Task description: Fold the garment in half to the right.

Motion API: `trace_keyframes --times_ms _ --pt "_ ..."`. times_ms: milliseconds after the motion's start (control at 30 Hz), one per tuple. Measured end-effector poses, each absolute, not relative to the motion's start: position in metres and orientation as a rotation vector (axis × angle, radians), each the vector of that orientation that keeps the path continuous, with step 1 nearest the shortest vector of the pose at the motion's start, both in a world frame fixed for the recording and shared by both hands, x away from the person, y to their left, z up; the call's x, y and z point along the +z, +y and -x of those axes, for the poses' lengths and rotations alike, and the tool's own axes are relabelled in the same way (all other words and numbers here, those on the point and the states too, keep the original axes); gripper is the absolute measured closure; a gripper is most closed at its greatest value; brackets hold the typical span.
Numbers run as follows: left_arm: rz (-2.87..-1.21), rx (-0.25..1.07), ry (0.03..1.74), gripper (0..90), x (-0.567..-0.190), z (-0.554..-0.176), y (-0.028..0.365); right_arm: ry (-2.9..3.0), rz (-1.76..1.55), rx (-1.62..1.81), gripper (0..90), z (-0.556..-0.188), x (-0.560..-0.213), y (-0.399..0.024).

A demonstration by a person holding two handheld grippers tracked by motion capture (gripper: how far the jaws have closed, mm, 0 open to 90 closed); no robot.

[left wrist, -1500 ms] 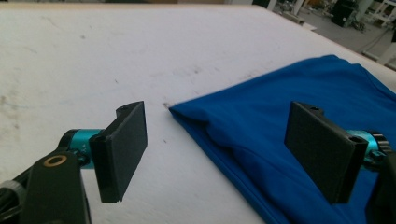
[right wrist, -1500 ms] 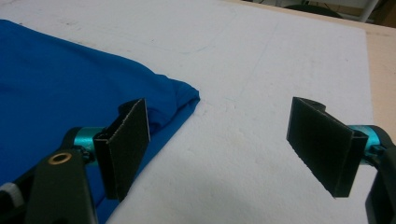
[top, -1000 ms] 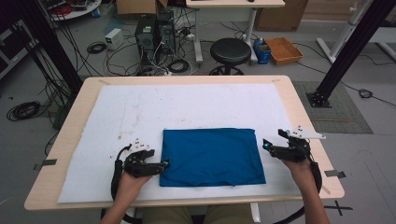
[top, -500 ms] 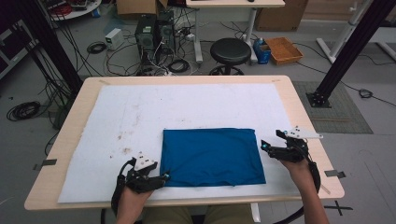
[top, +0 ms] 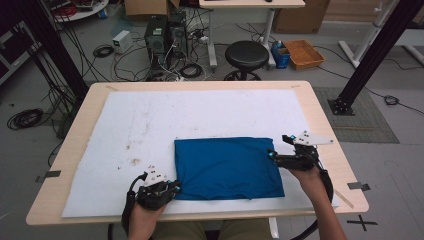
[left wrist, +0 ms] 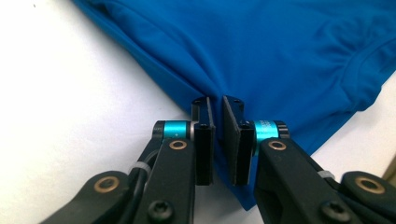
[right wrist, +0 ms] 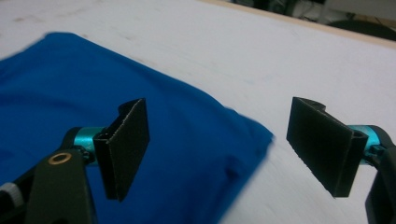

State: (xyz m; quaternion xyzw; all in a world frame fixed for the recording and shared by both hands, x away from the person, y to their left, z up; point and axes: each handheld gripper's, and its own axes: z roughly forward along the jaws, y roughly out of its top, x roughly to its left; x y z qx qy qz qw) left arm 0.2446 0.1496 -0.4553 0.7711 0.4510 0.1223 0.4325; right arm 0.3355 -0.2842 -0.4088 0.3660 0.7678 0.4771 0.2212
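Cloth: folded blue fabric rectangle (top: 227, 167), flat on white mat (top: 150, 125), lower-centre of light wood bench (top: 320, 115); long axis runs 9–3 o'clock.
L tool (top: 172, 187): at cloth's 7 o'clock corner; jaws have just been closing, now pinched nearly together on that corner's edge, fabric bunched between the pads per left gripper view (left wrist: 215, 114).
R tool (top: 272, 156): at cloth's 2–3 o'clock edge, jaws spread wide, nothing held; right gripper view (right wrist: 217, 140) shows the blue corner low between the pads, no contact.
Key relation: cloth lies at 9 o'clock from R tool, just beside it; R corner is the nearer free one. My read: R must ease in and close before any lift or fold.
Surface: mat stained left of cloth; soft, cloth may drag.
Room: black round stool (top: 246, 52), PC towers (top: 165, 37), cables on floor beyond the bench at 12 o'clock.
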Motion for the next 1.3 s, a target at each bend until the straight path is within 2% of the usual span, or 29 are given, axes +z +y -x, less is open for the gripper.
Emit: trace_keyframes --times_ms 200,433,667,833,933,1133,1200,1300 --pt "-1.906 0.212 1.135 84.0 -0.455 -0.252 0.156 2.221 -0.904 1.348 20.9 -0.354 -0.388 -0.236" --pt "-1.901 0.172 1.127 84.0 -0.456 -0.255 0.159 2.361 -0.820 1.348 21.0 -0.391 -0.371 -0.166" --pt "-1.897 0.157 1.115 83.9 -0.457 -0.256 0.161 2.520 -0.743 1.272 21.2 -0.419 -0.383 -0.085" --pt "-1.895 0.138 1.106 83.7 -0.458 -0.257 0.163 2.599 -0.683 1.124 25.7 -0.432 -0.400 -0.032" --pt "-1.885 0.130 1.106 83.6 -0.458 -0.258 0.164 2.631 -0.671 1.034 30.6 -0.437 -0.410 -0.010" --pt "-1.888 0.118 1.102 83.6 -0.458 -0.259 0.165 2.696 -0.640 0.912 48.9 -0.447 -0.428 0.012" --pt "-1.885 0.114 1.102 83.7 -0.459 -0.259 0.165 2.715 -0.623 0.898 55.7 -0.446 -0.433 0.018" --pt "-1.881 0.110 1.110 83.7 -0.458 -0.259 0.165 2.756 -0.584 0.918 73.2 -0.446 -0.432 0.021"
